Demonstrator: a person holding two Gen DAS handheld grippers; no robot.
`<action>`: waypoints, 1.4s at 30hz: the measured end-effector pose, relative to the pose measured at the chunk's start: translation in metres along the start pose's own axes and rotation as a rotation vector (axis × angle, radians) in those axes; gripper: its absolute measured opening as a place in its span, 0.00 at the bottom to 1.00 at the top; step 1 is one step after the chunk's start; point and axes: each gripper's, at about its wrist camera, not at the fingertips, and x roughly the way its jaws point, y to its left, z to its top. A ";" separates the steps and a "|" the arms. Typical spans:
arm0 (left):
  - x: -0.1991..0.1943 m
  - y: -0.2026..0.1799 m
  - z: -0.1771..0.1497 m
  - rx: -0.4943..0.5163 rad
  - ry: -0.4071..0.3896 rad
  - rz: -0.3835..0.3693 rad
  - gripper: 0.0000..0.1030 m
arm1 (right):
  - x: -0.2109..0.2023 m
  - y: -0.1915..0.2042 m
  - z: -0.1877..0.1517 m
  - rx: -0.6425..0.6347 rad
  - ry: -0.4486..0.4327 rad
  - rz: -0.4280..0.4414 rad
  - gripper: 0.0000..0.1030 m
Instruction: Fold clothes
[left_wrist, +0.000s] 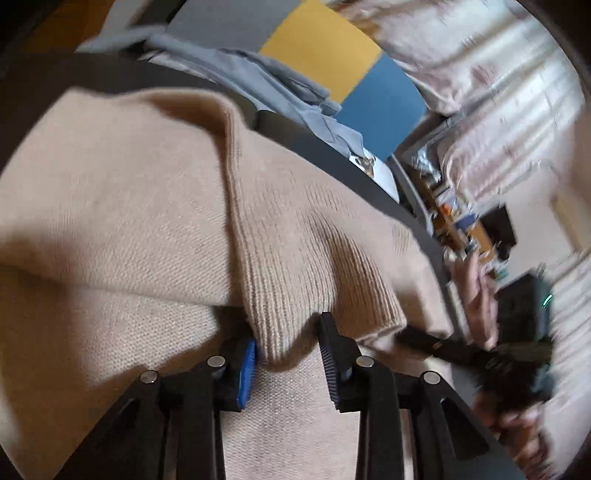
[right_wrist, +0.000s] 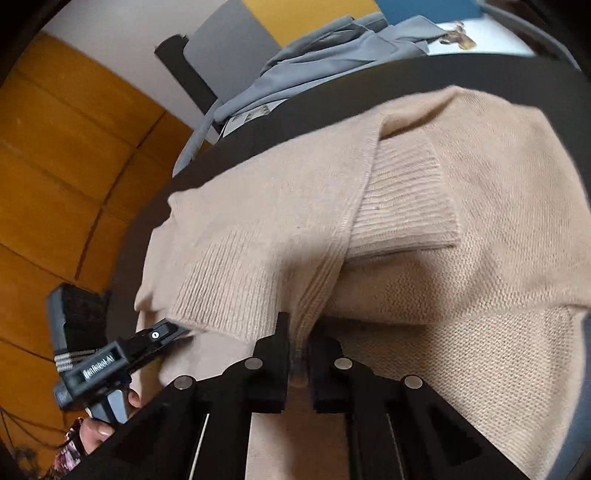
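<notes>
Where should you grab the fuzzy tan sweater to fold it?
Grab the tan sweater by its ribbed hem, coming from the near edge. The hem is thick and bunches into a ridge. The right gripper already pinches it; the left gripper is open around it.

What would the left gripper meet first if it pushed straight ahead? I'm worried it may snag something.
Most likely the ribbed hem fold of the beige sweater, bunched right between the open fingers of the left gripper. Past it lies more sweater, then the dark table edge; depth is uncertain.
</notes>
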 end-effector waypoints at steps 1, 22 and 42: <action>-0.001 -0.001 -0.001 0.008 -0.004 0.005 0.12 | -0.005 0.002 0.001 -0.013 -0.010 -0.009 0.07; -0.058 -0.004 0.022 0.078 -0.252 0.155 0.14 | -0.049 -0.041 0.026 0.017 -0.183 -0.035 0.45; 0.036 -0.034 0.056 0.237 -0.171 0.230 0.15 | 0.025 -0.082 0.165 0.098 -0.184 -0.208 0.05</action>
